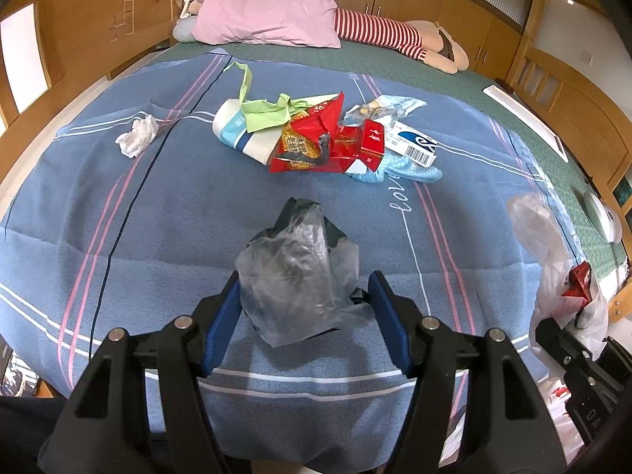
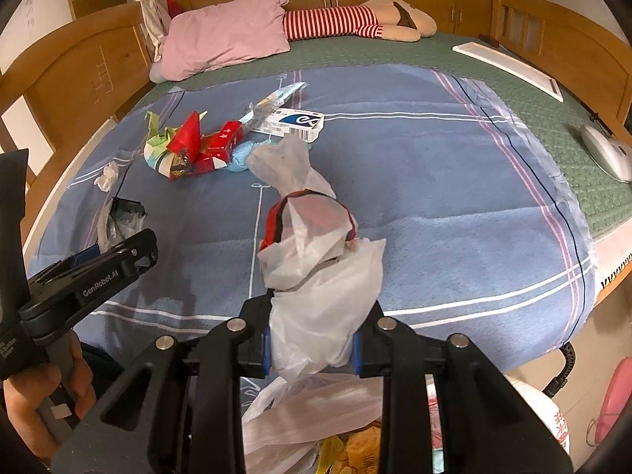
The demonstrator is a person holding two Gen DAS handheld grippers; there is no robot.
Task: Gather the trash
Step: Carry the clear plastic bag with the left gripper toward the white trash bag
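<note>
The left gripper (image 1: 304,308) stands spread around a crumpled clear plastic wrapper (image 1: 296,276) with a dark lining. The left blue pad (image 1: 225,316) touches the wrapper's side, while the right pad stands just apart from its main bulk, so whether the wrapper is truly pinched cannot be told. The wrapper sits near the close edge of the blue blanket (image 1: 158,217) on the bed, its long axis running from the gripper toward the far side, its peak pointing away.

The right gripper (image 2: 312,347) pinches the gathered neck of a white plastic bag (image 2: 316,276), both blue pads pressed into the film. The bag's upper part stands up and away from the gripper, long axis pointing far and slightly left; something red and black (image 2: 276,221) shows through it. The rest of the bag hangs below the gripper, off the near edge of the bed.

Farther off on the blanket lies a pile of trash (image 1: 316,138): a paper cup, green paper, red wrappers, a light blue knot and a white box with a barcode. A crumpled white tissue (image 1: 138,136) lies apart to its left. A pink pillow (image 1: 268,12) lies at the far end of the bed.
</note>
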